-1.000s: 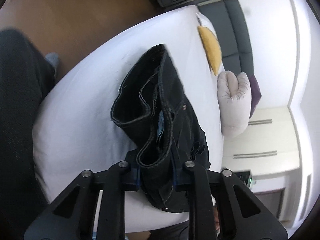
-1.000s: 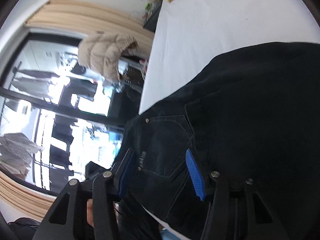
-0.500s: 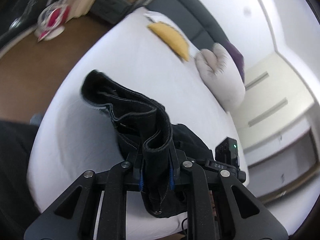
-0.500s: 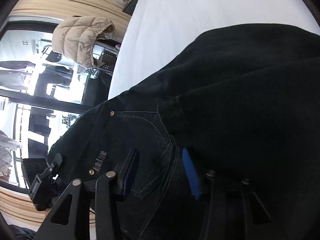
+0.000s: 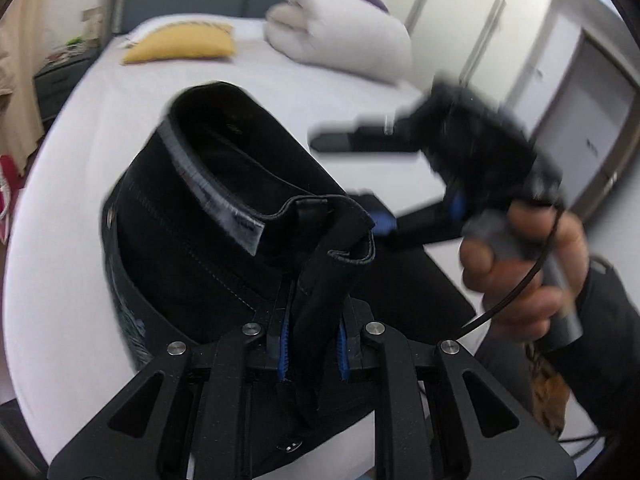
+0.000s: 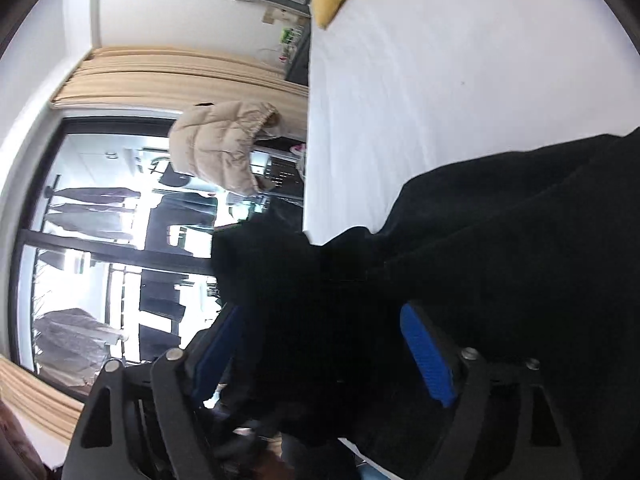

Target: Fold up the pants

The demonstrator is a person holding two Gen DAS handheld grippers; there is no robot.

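Bed (image 5: 80, 208) lies beneath my black jeans (image 5: 224, 216), waistband running ahead-left from my left gripper (image 5: 312, 344), clamped on its bunched end. My right gripper (image 6: 320, 348) gapes around fabric, just right of it.

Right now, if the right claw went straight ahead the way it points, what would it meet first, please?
The black pants: cloth already lies between the right claw fingers, with the white bed beyond.
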